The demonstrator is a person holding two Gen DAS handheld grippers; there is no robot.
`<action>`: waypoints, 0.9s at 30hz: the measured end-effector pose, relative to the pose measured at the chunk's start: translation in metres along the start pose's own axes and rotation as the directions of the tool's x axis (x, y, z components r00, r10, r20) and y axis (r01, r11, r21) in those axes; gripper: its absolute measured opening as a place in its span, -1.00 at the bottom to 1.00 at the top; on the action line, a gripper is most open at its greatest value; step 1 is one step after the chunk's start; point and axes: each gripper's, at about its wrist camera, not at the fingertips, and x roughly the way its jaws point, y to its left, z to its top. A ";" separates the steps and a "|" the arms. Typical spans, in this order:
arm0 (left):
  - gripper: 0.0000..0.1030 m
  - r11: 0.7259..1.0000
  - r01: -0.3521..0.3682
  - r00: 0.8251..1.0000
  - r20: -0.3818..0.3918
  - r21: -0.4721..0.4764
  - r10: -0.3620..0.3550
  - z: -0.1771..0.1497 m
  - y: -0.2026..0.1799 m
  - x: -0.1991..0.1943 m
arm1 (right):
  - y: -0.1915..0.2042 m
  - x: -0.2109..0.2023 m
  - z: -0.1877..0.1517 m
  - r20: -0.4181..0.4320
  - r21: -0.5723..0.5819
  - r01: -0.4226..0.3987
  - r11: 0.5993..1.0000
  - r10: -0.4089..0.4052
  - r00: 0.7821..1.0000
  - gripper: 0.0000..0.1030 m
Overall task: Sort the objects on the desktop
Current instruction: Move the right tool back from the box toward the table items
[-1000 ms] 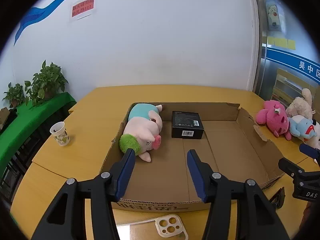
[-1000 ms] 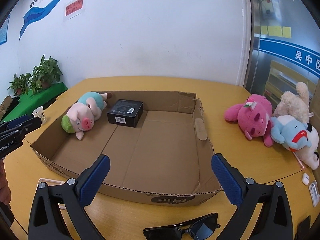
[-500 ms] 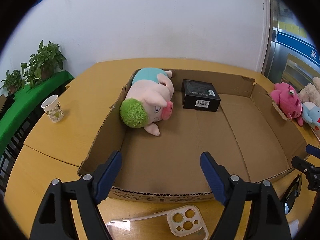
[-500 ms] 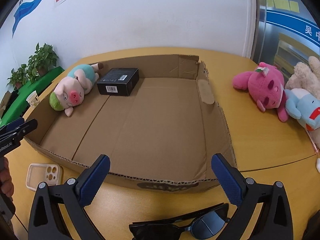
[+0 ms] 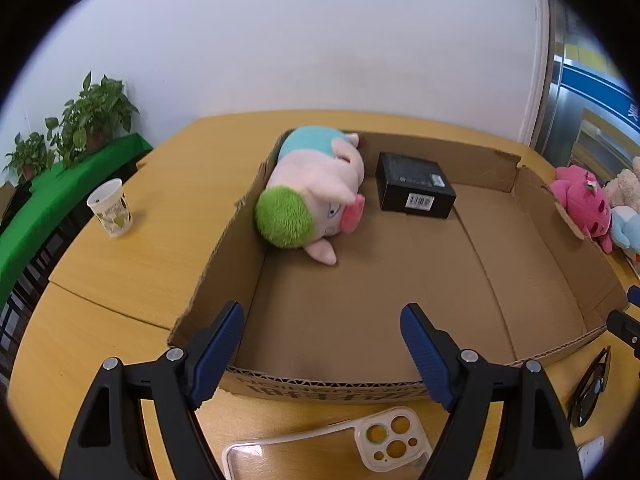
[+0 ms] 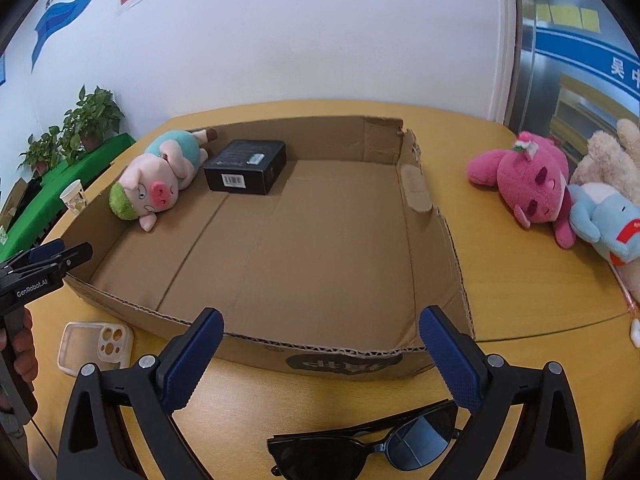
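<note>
1. Left wrist view: the left gripper [image 5: 322, 336] has dropped lower and its fingers [image 5: 218, 344] have spread wider than a second ago; they stand released with nothing between them. It hangs over the near wall of the box [image 5: 320, 386]. Just below it on the counter [image 5: 120, 280] lies the phone case [image 5: 332, 444], now much closer. That looks like the next pick for this hand.
2. Inside the box the pig [image 5: 312, 196] lies against the left wall, and the black carton [image 5: 414, 190] sits just beside it. Both seem already sorted.
3. Right wrist view: the right gripper [image 6: 320, 356] has also come down. Its fingers [image 6: 454, 364] are spread wide and empty, as before. The sunglasses [image 6: 368, 446] lie on the counter right under them, not yet touched, and show larger than earlier.
4. Well to the right, outside the box, the pink toy [image 6: 528, 180] and blue toy [image 6: 608, 220] lie touching on the counter, unsorted.
5. Judged from this, both hands are lining up for a pick, one item each.
</note>
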 end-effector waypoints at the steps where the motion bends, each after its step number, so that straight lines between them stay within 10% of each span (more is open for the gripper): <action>1: 0.56 1.000 -0.004 1.000 0.015 0.007 0.004 0.002 -0.002 -0.004 | 0.003 -0.005 0.002 0.014 -0.010 0.001 1.000 -0.001 1.000 0.93; 6: 0.56 1.000 0.011 0.998 0.065 0.027 -0.013 0.010 -0.013 -0.022 | 0.012 -0.020 0.009 0.058 -0.033 0.001 0.999 0.001 0.998 0.84; 8: 0.54 0.999 0.039 0.995 0.090 0.005 -0.039 0.011 -0.014 -0.029 | 0.012 -0.023 0.010 0.067 -0.031 -0.001 1.000 0.003 0.998 0.40; 9: 0.16 0.998 0.063 0.994 0.094 -0.012 -0.062 0.012 -0.013 -0.031 | 0.012 -0.023 0.010 0.066 -0.032 0.001 0.999 0.001 0.998 -0.07; 11: -0.93 0.992 0.123 0.991 0.057 -0.007 -0.123 0.014 -0.016 -0.031 | 0.011 -0.024 0.010 0.059 -0.028 -0.006 1.000 0.008 0.998 -0.35; 14: -0.95 0.990 0.135 0.991 0.018 0.029 -0.135 0.014 -0.026 -0.031 | 0.009 -0.030 0.008 0.074 -0.015 -0.010 1.000 0.011 0.997 -0.06; 16: -0.55 0.980 0.194 0.980 0.035 0.037 -0.195 0.013 -0.030 -0.037 | 0.008 -0.036 0.008 0.095 0.000 0.004 1.000 -0.004 0.995 0.79; 18: 0.54 0.981 0.191 0.980 0.051 0.031 -0.192 0.012 -0.034 -0.043 | 0.007 -0.045 0.007 0.132 0.003 0.009 1.000 -0.009 0.991 0.99; 19: 0.70 0.987 0.161 0.983 0.083 0.022 -0.163 0.011 -0.034 -0.048 | 0.008 -0.046 0.008 0.133 0.001 0.006 1.000 -0.006 0.991 0.99; 27: 0.70 0.996 0.084 0.987 0.137 0.026 -0.087 0.011 -0.036 -0.060 | 0.008 -0.050 0.007 0.124 -0.005 0.015 1.000 -0.014 0.992 0.99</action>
